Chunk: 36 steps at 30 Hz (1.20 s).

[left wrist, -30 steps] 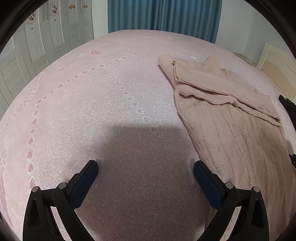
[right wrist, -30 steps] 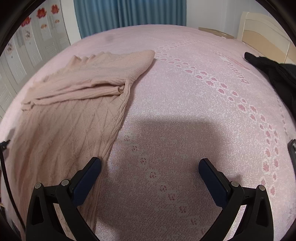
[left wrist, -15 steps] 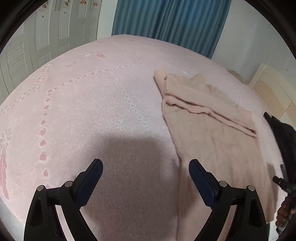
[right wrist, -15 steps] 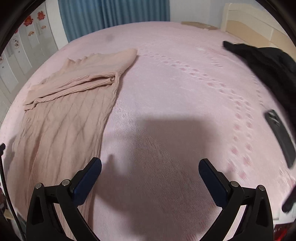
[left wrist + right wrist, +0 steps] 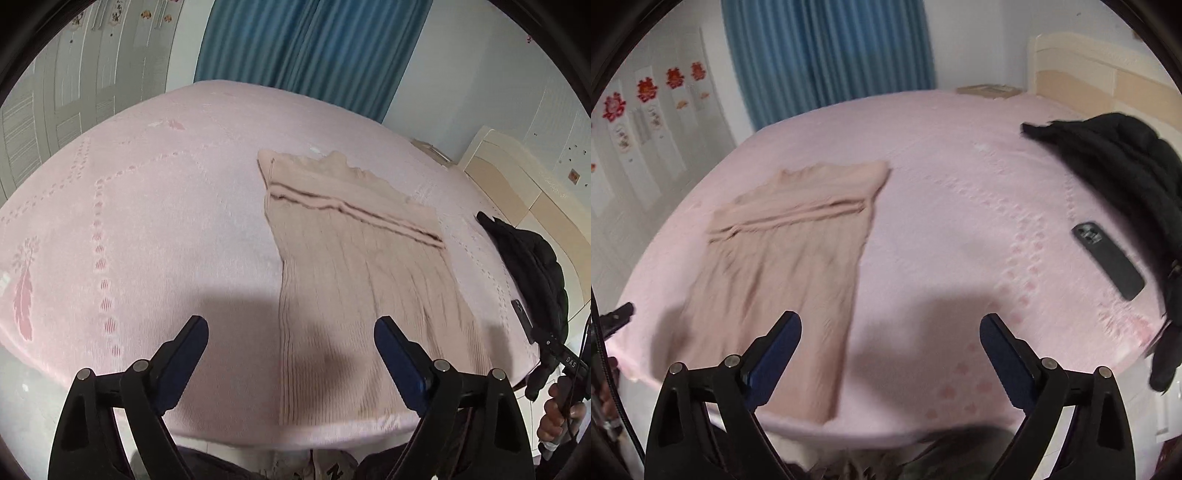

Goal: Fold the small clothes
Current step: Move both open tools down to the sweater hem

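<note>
Both grippers have pulled up and back from the bed, and nothing is between their fingers. The left gripper has its jaws spread wide and just starting to ease inward, empty; a second ago it hung low over the sheet, now the mattress edge shows beneath it. Same story for the right gripper: wide apart, closing a touch, pinching nothing.

Beyond the left gripper and to its right lies the beige knit garment, flat on the pink bedspread, sleeves laid across its far end. From the right gripper it sits ahead and to the left. My read: the first fold is in, the hands have let go and are stepping back to line up the next one, likely lifting the near hem toward the far end.

Now the views differ. The right wrist camera shows a dark phone ahead-right of its fingers and a black jacket farther off. The left view catches the person's hand gripping the other handle, far right, and sharper knit ribs.
</note>
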Motion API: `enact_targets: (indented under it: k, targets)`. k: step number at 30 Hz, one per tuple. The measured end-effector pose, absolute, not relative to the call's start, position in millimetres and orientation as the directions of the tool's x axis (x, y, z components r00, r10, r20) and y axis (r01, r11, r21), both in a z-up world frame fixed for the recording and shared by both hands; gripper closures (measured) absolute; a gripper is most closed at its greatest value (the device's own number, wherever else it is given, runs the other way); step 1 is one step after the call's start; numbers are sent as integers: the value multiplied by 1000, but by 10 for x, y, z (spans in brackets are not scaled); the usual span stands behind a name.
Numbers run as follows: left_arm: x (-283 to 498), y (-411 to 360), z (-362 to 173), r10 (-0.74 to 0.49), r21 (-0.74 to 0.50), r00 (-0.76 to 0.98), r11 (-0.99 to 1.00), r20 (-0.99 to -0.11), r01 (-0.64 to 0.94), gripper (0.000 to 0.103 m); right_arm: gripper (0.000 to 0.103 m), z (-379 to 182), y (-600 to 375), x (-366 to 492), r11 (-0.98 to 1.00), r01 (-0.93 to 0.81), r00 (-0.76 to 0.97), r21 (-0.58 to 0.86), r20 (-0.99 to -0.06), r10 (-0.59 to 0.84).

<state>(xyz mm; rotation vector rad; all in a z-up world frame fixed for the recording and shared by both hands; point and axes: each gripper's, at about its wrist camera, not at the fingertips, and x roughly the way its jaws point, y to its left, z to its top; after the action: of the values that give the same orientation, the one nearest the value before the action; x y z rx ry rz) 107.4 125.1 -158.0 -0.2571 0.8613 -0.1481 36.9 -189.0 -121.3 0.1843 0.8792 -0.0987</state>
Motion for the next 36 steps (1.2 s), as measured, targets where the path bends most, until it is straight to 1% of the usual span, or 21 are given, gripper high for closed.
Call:
enact_targets:
  k: [1, 3, 6, 7, 8, 11, 12, 14, 17, 20, 23, 25, 29, 32, 36]
  targets:
    - [1038, 1253, -1621, -237, -288, 635, 957, -736, 23, 13, 13, -1235, -1861, 353, 980, 154, 628, 123, -778, -1]
    - [966, 1245, -1747, -248, -297, 614, 955, -750, 23, 13, 16, -1311, -1754, 308, 982, 134, 614, 130, -789, 21]
    - [905, 1220, -1897, -245, -294, 605, 956, -758, 19, 13, 27, -1428, -1585, 255, 987, 108, 615, 121, -788, 30]
    - [884, 1214, -1937, -254, -302, 597, 953, -761, 20, 13, 32, -1464, -1522, 240, 988, 96, 616, 122, -787, 37]
    - [891, 1206, -1991, -266, -313, 584, 950, -767, 21, 17, 37, -1507, -1448, 231, 990, 75, 611, 123, -790, 52]
    - [918, 1165, -2093, -278, -318, 564, 948, -777, 29, 27, 43, -1617, -1285, 217, 991, 41, 605, 127, -793, 76]
    - [941, 1144, -2116, -276, -314, 562, 949, -780, 30, 29, 43, -1646, -1253, 217, 991, 39, 605, 127, -792, 78]
    - [1009, 1098, -2182, -284, -315, 547, 948, -787, 40, 39, 43, -1735, -1209, 219, 990, 45, 602, 131, -795, 77]
    - [1082, 1046, -2245, -285, -312, 554, 949, -783, 46, 44, 45, -1857, -1201, 253, 989, 63, 589, 136, -805, 74]
    - [1183, 1037, -2264, -335, -362, 556, 930, -761, 64, 45, 45, -1961, -1222, 296, 988, 87, 573, 129, -817, 56]
    - [1329, 1027, -2276, -391, -421, 545, 904, -742, 77, 45, 47, -2054, -1257, 383, 985, 94, 556, 142, -829, 66]
    - [1447, 1031, -2295, -417, -453, 538, 889, -732, 72, 45, 47, -2061, -1258, 440, 983, 91, 566, 157, -821, 78]
    - [1702, 1053, -2347, -457, -514, 534, 856, -711, 48, 45, 50, -2107, -1272, 673, 979, 77, 554, 191, -824, 117]
    - [1885, 1065, -2371, -487, -553, 528, 832, -696, 38, 45, 50, -2120, -1284, 866, 977, 63, 547, 205, -825, 138]
    - [2082, 1053, -2393, -505, -574, 519, 818, -690, 33, 45, 50, -2156, -1325, 1120, 968, 71, 540, 242, -825, 167]
